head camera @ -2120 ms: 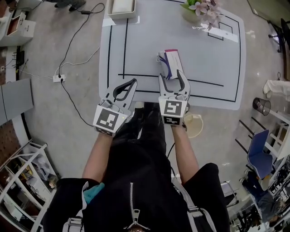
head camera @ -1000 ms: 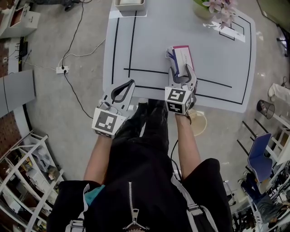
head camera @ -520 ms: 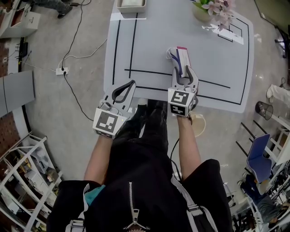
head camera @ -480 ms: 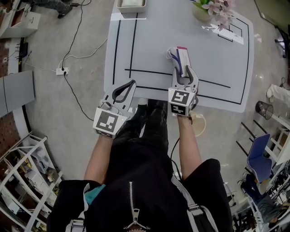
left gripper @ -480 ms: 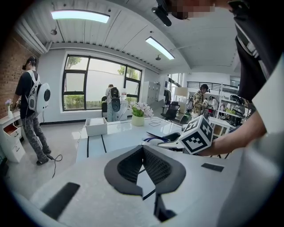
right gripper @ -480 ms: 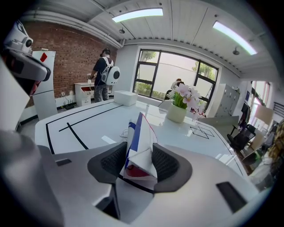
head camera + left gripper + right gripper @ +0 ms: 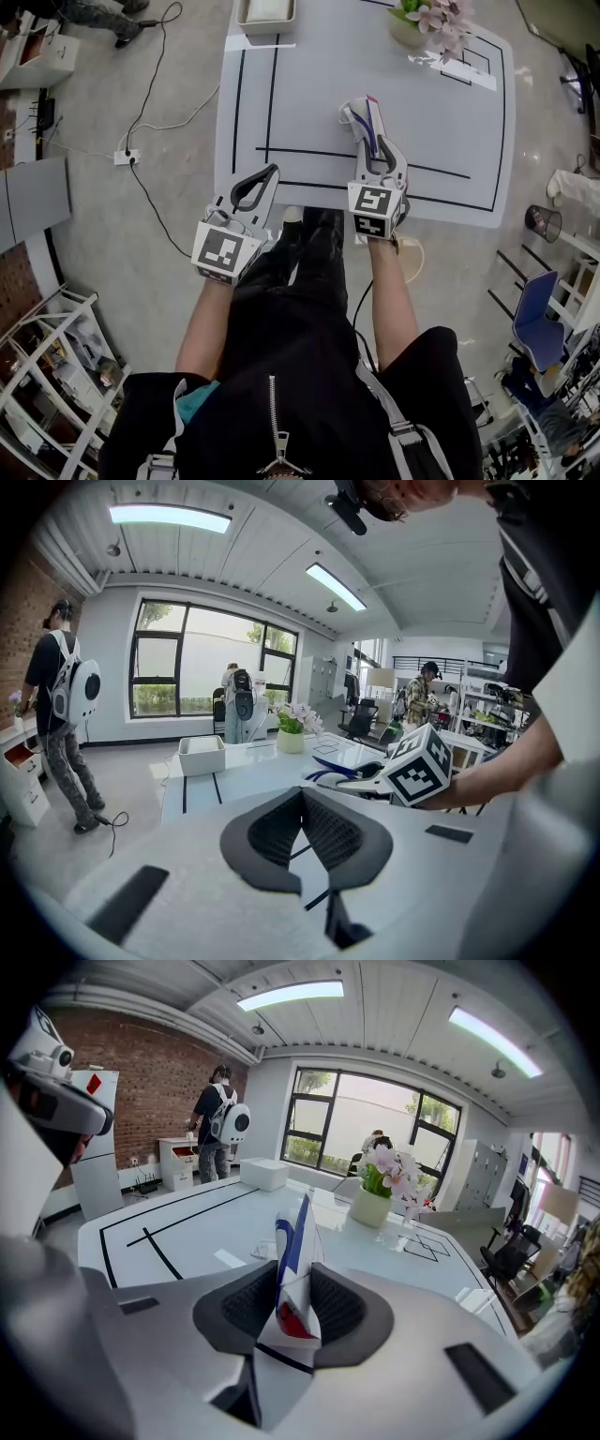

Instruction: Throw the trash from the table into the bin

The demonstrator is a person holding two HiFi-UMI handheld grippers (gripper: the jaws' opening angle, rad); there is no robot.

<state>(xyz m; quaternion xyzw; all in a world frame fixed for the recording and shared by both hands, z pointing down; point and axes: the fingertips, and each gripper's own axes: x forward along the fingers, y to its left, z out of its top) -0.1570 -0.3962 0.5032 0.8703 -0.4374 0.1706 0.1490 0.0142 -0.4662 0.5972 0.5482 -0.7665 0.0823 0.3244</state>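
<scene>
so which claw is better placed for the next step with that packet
Right. The right claw has just been closing its jaws and they already pinch the blue-and-white packet. The left claw is shut, empty, back by the table edge.

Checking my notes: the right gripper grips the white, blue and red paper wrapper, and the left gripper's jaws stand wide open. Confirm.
Wrong on the left gripper: the left gripper view shows its jaws shut, empty. The right gripper, whose jaws have just been closing, does grip the white, blue and red paper wrapper.
</scene>
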